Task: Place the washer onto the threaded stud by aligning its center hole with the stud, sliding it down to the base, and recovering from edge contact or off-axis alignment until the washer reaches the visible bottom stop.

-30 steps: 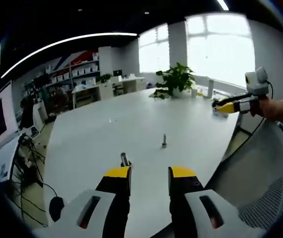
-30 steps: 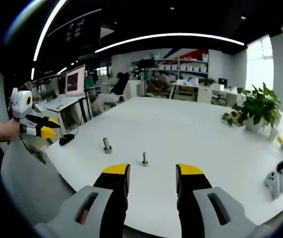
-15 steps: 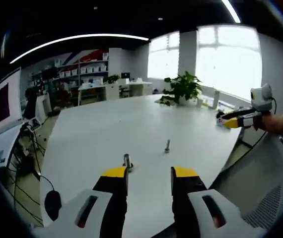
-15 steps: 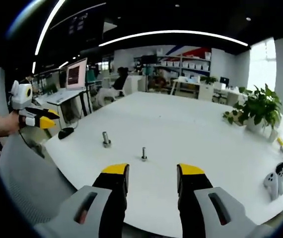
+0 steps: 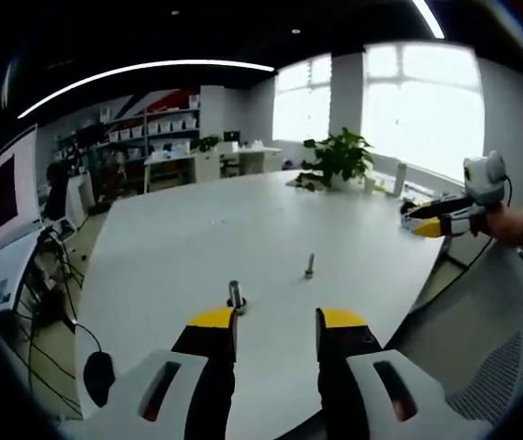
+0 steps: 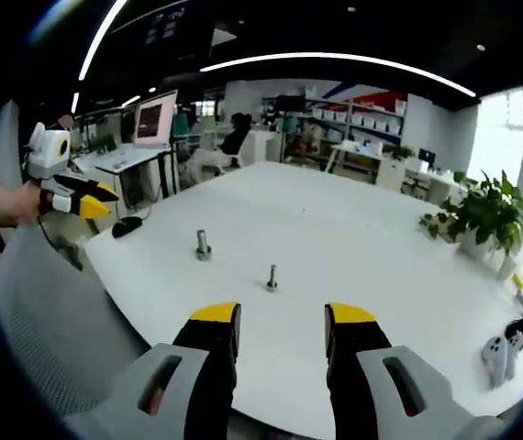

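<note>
Both sets of fingers apart, empty: left gripper (image 5: 274,323), right gripper (image 6: 275,316). On the white surface (image 6: 353,238): slim metal threaded stud (image 6: 272,277), and a thicker steel bolt-like piece (image 6: 203,245). Can't pick out the washer. Likely small, stiff, slippery: pinch by the rim.

An open office: a long white table (image 5: 188,238), monitors (image 6: 150,119) on desks, storage shelves (image 6: 358,124), potted plant (image 5: 338,158).

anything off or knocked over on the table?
Nothing stands out. Both threaded pieces stand upright and apart on the white table: the thicker stud and the slimmer one. Both grippers are open and empty.
</note>
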The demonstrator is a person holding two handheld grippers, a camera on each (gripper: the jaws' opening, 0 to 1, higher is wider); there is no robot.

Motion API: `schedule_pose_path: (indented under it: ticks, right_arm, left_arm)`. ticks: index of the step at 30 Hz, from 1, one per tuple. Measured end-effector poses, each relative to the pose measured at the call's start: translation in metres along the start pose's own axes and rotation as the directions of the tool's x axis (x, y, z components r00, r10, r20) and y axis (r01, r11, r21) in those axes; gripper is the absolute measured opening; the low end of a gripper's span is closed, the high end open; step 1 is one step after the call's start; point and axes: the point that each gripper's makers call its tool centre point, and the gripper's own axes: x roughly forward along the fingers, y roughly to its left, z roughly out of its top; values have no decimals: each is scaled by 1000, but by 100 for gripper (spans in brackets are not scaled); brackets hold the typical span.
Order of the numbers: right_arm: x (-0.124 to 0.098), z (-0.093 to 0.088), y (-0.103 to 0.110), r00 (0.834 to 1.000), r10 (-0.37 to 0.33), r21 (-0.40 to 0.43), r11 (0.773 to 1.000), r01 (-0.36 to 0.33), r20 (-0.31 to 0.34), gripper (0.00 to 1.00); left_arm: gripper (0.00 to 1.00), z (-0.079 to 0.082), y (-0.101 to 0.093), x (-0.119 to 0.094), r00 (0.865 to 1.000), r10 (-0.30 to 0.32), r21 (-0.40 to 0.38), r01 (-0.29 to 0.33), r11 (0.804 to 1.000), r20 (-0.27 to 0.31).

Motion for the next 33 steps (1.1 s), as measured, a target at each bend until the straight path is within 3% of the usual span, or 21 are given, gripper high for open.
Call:
schedule_pose_path:
  ticks: [8,25,33]
  right_arm:
    - [-2,1,0,1000,-2,-19,1000,3,9,39]
    - [3,-7,4,999,15,-23,1000,-16,-42,39]
    - [6,-8,9,998,35,-63,997,-38,-53,39]
  left_arm:
    - [32,-1,-2,0,1000,-2,6,2,1000,-6]
    - [34,-3,4,0,1000,19,5,-19,1000,-13]
    - [34,-2,4,0,1000,24,8,-24,1000,-9]
